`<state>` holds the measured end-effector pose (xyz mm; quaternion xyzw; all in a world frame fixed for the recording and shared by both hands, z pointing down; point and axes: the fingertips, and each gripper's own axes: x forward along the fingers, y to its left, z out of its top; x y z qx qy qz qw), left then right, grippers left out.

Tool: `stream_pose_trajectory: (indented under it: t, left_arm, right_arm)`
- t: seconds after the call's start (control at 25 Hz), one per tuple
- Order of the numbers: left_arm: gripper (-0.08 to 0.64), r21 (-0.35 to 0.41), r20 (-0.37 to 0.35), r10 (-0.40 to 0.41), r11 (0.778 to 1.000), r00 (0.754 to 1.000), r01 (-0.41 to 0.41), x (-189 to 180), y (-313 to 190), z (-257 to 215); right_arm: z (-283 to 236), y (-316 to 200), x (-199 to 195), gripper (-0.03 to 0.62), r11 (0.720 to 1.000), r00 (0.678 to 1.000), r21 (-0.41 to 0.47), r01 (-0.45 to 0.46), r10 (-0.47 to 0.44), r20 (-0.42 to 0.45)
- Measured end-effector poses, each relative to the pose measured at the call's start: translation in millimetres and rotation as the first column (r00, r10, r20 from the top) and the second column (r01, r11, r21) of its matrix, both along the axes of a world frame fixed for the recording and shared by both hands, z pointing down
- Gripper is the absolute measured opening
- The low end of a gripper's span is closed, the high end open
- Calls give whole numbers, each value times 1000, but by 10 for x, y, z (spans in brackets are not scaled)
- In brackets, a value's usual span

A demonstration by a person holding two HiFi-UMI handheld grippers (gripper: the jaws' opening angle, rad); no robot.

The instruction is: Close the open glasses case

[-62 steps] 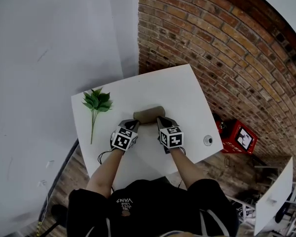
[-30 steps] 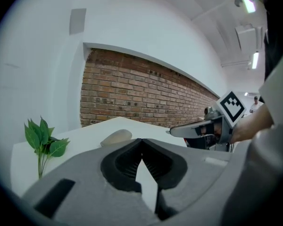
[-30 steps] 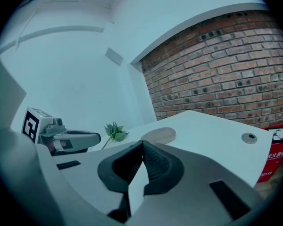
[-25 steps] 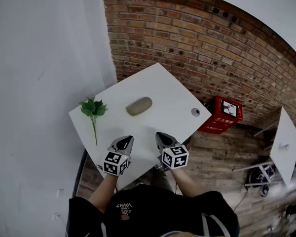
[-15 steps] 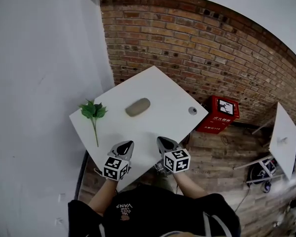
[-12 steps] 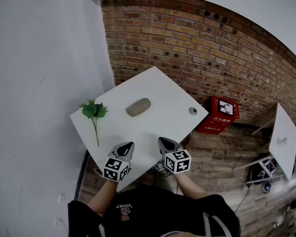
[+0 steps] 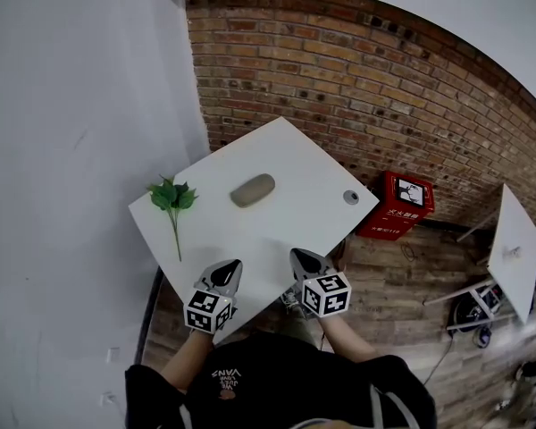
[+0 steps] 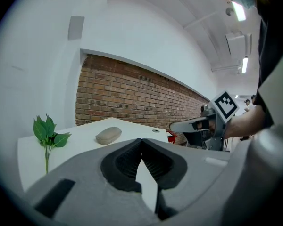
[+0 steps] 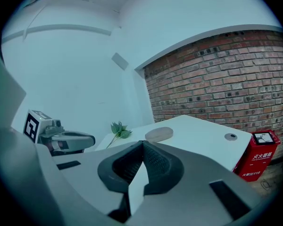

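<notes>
- While both claws hang over the near edge of the table (image 7: 286,150), the glasses case (image 7: 252,189) lies well ahead of their tips, alone on the bare top and roughly between the two lines they point along; neither claw touches it.
- On the left gripper (image 8: 141,141) the jaws meet tip to tip with nothing between them; in the left gripper view the case sits beyond the tips and a little to their left, well apart.
- On the right gripper (image 9: 142,142) the jaws are likewise together and empty; the case shows beyond its tips, slightly to their right.
- From here the case reads as one rounded oblong shell, flat on the table, with no lid raised; I judge it already shut, which would explain two empty, closed claws standing clear of it; the seam itself is too small to check.
- A leafy sprig (image 7: 171,199) lies ahead of the left claw and further to its left; a small round fitting (image 7: 350,197) sits ahead of the right claw and off to its right, near the table's far edge; neither touches the case.
- A red box (image 7: 402,206) stands on the floor past the table, well to the right of the right claw; it plays no part.
- If the lid proves not fully latched, closed jaws would serve as a blunt tip to press it down; that is a guess.
</notes>
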<state>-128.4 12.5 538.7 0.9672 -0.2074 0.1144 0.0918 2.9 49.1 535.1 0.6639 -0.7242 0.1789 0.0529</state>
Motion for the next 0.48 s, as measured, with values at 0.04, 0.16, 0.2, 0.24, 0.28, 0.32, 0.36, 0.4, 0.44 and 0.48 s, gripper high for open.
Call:
stream_pose_trajectory:
  t: [0.04, 0.16, 0.2, 0.24, 0.28, 0.32, 0.36, 0.4, 0.44, 0.48]
  left_arm:
    - [9, -2, -1, -3, 1000, 1000, 3, -7, 9, 14]
    - [9, -11, -3, -5, 1000, 1000, 5, -7, 37, 37]
    - [9, -12, -5, -6, 1000, 1000, 5, -3, 39, 40]
    - [9, -13, -5, -5, 1000, 1000, 5, 2, 39, 43]
    - [9, -11, -5, -5, 1000, 1000, 5, 6, 37, 48]
    - [9, -9, -5, -4, 1000, 1000, 4, 12, 33, 54]
    - [9, -5, -4, -4, 1000, 1000, 4, 20, 27, 56]
    - [9, -1, -5, -3, 1000, 1000, 3, 30, 17, 57]
    - [9, 4, -5, -2, 1000, 1000, 2, 40, 7, 59]
    - [9, 9, -5, -2, 1000, 1000, 2, 50, -3, 60]
  right_arm:
    - [4, 12, 4, -2, 1000, 1000, -2, -1, 1, 0]
    - [17, 30, 2, -2, 1000, 1000, -8, 0, 0, 4]
    - [24, 29, -3, -2, 1000, 1000, -11, 0, 0, 4]
    - [33, 25, -9, -2, 1000, 1000, -13, 0, 0, 5]
    - [41, 21, -13, -2, 1000, 1000, -14, 0, 0, 5]
    - [48, 15, -13, -2, 1000, 1000, -14, 0, 0, 5]
    - [53, 6, -7, -2, 1000, 1000, -14, 0, 0, 5]
    - [55, -6, 2, -2, 1000, 1000, -14, 0, 0, 5]
    - [55, -19, 12, -2, 1000, 1000, -14, 1, -1, 4]
    - [54, -32, 23, -2, 1000, 1000, -14, 1, -1, 3]
